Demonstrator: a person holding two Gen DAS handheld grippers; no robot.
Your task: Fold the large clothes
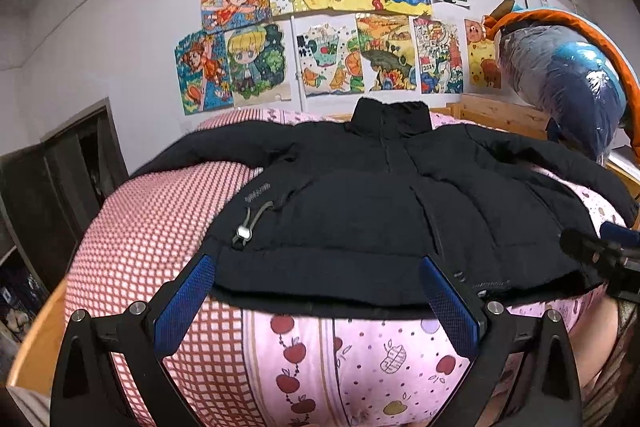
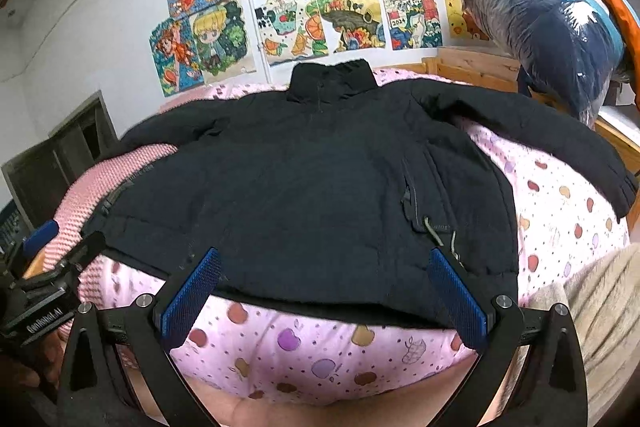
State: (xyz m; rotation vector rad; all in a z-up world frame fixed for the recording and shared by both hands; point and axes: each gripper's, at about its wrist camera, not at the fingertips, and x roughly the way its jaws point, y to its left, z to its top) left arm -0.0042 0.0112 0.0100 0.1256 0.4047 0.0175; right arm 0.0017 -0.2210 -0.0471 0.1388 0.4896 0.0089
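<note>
On bed (image 1: 160,227) | one black jacket (image 1: 360,207) | two claws (image 1: 316,291) (image 2: 326,287) released, empty

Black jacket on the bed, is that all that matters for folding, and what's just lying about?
For the job:
black jacket
left tool, open
right tool, open

Lying about:
pink bedding
wall drawings
plastic-wrapped bundle
dark cabinet
</note>
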